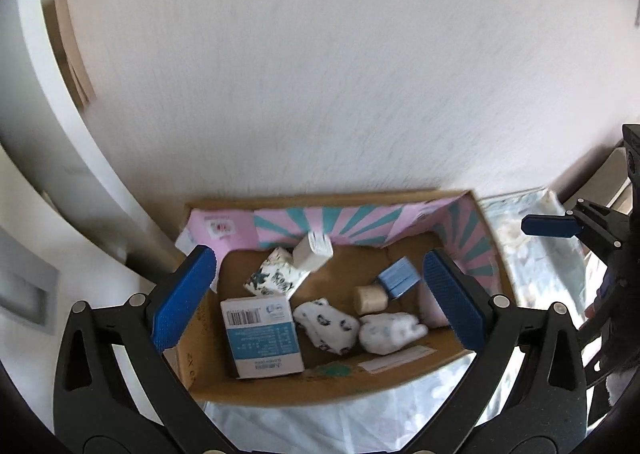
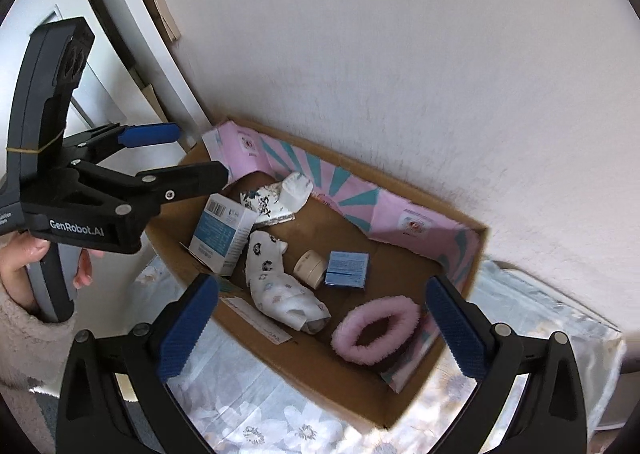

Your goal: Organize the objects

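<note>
- White textured wall (image 2: pixel 400 53) behind; floral cloth (image 2: pixel 248 406) covers the surface on which an open cardboard box (image 2: pixel 424 386) stands, pushed against that wall. Box interior flaps are pink with teal rays.
- Box contents, right wrist view: white-and-blue carton (image 2: pixel 222 234) at the left end, leaning tilted; patterned white sock (image 2: pixel 276 290) lying just beside it, touching; second bundled patterned sock (image 2: pixel 280 193) toward the back wall.
- Small beige round jar (image 2: pixel 310 268) on its side, mid-box, just beside a small blue box (image 2: pixel 346 269). Whether the two touch: cannot tell.
- Pink fluffy ring (image 2: pixel 376 330) lies on the box floor at the right end, near the pink flap.
- Left wrist view, same box (image 1: pixel 320 390): carton (image 1: pixel 262 338) front-left, sock (image 1: pixel 326 326) next to it, another pale bundle (image 1: pixel 390 332) to its right, jar (image 1: pixel 370 298), blue box (image 1: pixel 400 277), a white block (image 1: pixel 314 252) at the back. Frame is somewhat blurred.
- My left gripper (image 1: pixel 320 306) hovers over the box, fingers spread wide, nothing between the pads.
- My right gripper (image 2: pixel 320 328) likewise hangs above the box, fingers spread apart, holding nothing.
- Left gripper also visible from the right wrist (image 2: pixel 188 153), at the box's left end, held in my left hand (image 2: pixel 24 266), fingers parted.
- Door frame (image 2: pixel 152 65) stands left of the box.
</note>
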